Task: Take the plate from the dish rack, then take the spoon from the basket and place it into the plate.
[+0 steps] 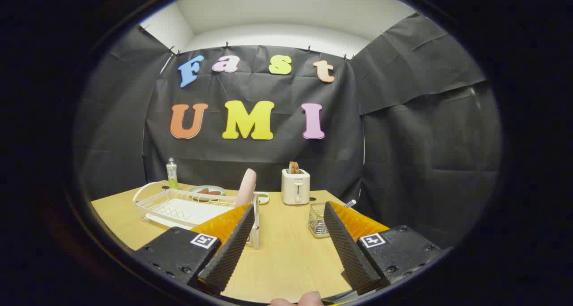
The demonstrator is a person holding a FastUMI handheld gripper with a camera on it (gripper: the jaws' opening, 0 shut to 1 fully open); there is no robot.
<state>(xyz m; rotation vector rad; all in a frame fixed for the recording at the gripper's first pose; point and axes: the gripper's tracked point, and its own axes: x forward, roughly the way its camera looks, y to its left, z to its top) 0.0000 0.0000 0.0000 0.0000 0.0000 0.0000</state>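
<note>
While apart, gripper (288,225) fingers w/ nothing between.

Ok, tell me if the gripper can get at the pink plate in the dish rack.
Probably yes. The gripper is open, and the pink plate stands upright at the near end of the dish rack, just beyond one finger, with nothing across its top edge.

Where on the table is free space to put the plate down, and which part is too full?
Bare wood lies between the open gripper fingers, bordered by the dish rack, the toaster and the wire basket. A bare strip lies beside the rack. The far side, with the bottle and dish, is crowded.
</note>
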